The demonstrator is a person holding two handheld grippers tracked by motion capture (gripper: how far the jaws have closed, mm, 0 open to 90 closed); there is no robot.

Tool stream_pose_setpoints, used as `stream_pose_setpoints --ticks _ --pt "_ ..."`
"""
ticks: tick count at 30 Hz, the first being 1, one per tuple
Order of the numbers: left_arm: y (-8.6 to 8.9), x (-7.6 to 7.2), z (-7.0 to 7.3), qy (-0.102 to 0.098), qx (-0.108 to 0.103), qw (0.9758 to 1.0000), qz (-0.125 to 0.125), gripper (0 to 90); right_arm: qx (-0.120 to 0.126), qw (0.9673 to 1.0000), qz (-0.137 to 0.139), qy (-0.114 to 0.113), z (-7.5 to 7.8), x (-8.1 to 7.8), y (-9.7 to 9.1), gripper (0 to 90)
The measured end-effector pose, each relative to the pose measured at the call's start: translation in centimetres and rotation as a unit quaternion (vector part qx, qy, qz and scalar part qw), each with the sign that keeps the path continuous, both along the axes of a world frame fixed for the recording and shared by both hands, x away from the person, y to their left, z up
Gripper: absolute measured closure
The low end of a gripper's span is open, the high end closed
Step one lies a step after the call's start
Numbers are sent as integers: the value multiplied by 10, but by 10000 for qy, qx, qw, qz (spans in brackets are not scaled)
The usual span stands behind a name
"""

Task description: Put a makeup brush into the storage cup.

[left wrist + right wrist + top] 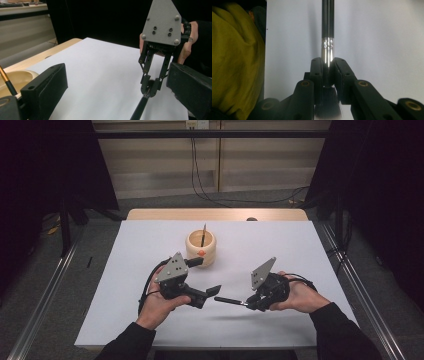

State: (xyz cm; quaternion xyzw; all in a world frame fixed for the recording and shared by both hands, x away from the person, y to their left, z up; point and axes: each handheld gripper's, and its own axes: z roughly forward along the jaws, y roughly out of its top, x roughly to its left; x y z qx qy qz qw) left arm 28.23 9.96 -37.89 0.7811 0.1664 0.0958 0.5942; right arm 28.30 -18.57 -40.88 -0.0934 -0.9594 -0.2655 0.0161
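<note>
Makeup brush point(328, 30) sits clamped at its silver ferrule in the right gripper point(248, 302), handle pointing toward nine o'clock, level above the white worktop point(280, 245). Left gripper point(200, 276) stands with jaws apart just beside the handle tip. Wooden holder cup point(201, 248), at twelve o'clock, already carries another brush. This looks like a handover or a carry; next, I'd say, the handle must be aimed into that cup.

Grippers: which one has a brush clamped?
The right gripper: its jaws pinch the black brush at the silver ferrule. The left gripper stands open.
</note>
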Motion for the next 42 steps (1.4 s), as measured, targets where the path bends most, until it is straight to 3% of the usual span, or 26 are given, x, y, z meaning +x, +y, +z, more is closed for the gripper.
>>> stream_pose_setpoints --ticks 5,12,16,23,26,27,33,35,39,40,41,42 --pt "-7 4 -2 173 387 9988 -264 32 -17 10000 -9 4 0 -1 0 775" --pt "-16 11 -6 196 1080 9930 -431 34 -55 9999 105 -2 -1 0 3 775" --pt "-22 11 -6 104 1456 9876 -581 46 -75 9999 95 18 -1 -1 3 775" --pt "-32 11 -9 279 1781 9794 -908 64 -94 9998 176 18 0 -1 3 775" --pt "-36 11 -10 323 2112 9719 -989 75 -97 9997 206 -20 -1 -1 4 775" --pt "-37 11 -11 343 2058 9720 -1078 77 -131 9998 167 13 -1 -1 4 775" --pt "-40 9 -12 382 2427 9602 -1330 146 -199 9996 199 -56 0 -2 5 775" --pt "-42 8 -13 445 2582 9542 -1444 206 -227 9996 167 64 0 -3 6 776" --pt "-47 7 -17 583 2875 9428 -1581 237 -223 9996 196 -25 0 -4 8 775" --pt "-48 7 -18 576 2881 9426 -1585 257 -260 9994 236 2 0 -4 8 775" --pt "-49 7 -18 603 2960 9393 -1627 273 -249 9992 297 -54 0 -4 9 775" --pt "-50 7 -19 617 2970 9381 -1670 297 -272 9992 278 -22 0 -4 9 775"
